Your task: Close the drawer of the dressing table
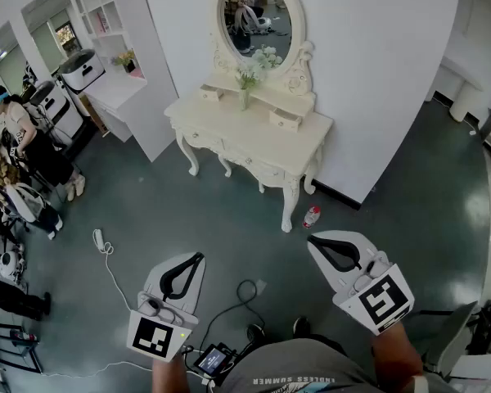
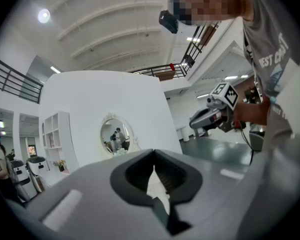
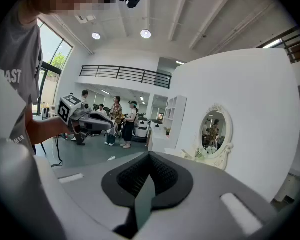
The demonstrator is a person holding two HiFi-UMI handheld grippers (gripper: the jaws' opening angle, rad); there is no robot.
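**Drawer-closing job: not started, nowhere near the table yet**

Nothing's done so far, as far as I can see. The dressing table [image 1: 229, 129] stands against the white wall, well apart from the person, with a stretch of floor [image 1: 229, 236] in between. The small drawer [image 1: 285, 120] on the right of its counter, under the mirror [image 1: 258, 11], looks pulled out a bit. I'd guess that's the one, but I can't be sure from this far off. The left gripper [image 1: 198, 257] and right gripper [image 1: 313, 240] both hang out front, fingers [image 2: 90, 199] pressed together with nothing in them. What's left is basically everything: walk up, get a gripper onto the drawer front, push it in flush.
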